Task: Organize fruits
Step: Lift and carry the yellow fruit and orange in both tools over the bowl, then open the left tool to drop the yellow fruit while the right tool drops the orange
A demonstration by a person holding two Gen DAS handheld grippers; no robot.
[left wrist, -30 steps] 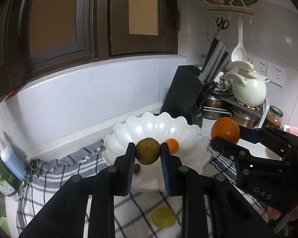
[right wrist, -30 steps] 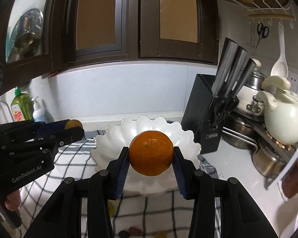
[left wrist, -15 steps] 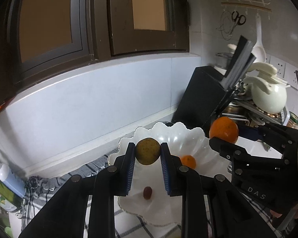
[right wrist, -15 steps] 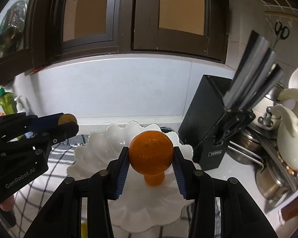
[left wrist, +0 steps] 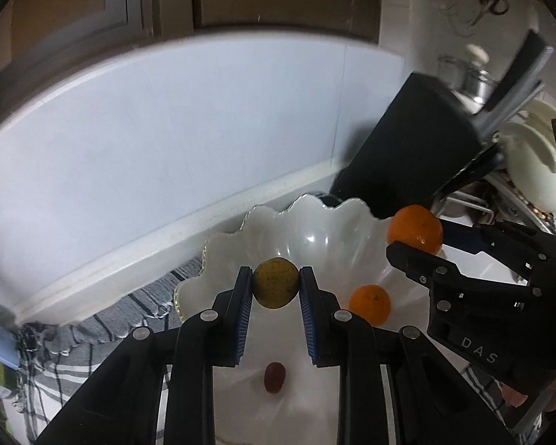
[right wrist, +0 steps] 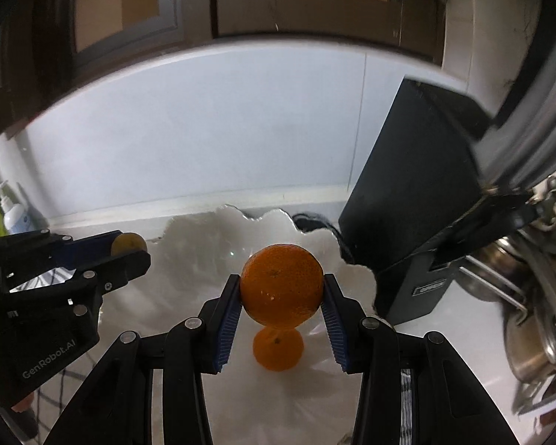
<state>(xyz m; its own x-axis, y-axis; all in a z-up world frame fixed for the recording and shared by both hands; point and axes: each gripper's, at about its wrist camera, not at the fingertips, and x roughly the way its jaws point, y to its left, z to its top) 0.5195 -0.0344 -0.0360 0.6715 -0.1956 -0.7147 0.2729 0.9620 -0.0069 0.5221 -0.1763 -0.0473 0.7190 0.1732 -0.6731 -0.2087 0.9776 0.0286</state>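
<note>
My left gripper (left wrist: 276, 287) is shut on a small yellow-green fruit (left wrist: 276, 282) and holds it above the near left part of a white scalloped bowl (left wrist: 315, 222). My right gripper (right wrist: 281, 291) is shut on a large orange (right wrist: 281, 284) above the bowl (right wrist: 196, 259). A smaller orange (left wrist: 370, 305) and a dark red grape (left wrist: 275, 377) lie in the bowl. The small orange (right wrist: 277, 348) shows below the held orange in the right wrist view. The right gripper (left wrist: 415, 237) appears at the right in the left view, the left gripper (right wrist: 129, 246) at the left in the right view.
A black knife block (right wrist: 419, 200) stands right of the bowl, close to its rim. Steel pots (right wrist: 537, 333) and a cream kettle (left wrist: 533, 170) sit farther right. A checked cloth (left wrist: 92, 333) lies under the bowl. A soap bottle (right wrist: 13, 211) stands far left by the white backsplash.
Both grippers have moved forward and lower over the bowl, each still holding its fruit. The bowl and knife block now look larger and closer.
</note>
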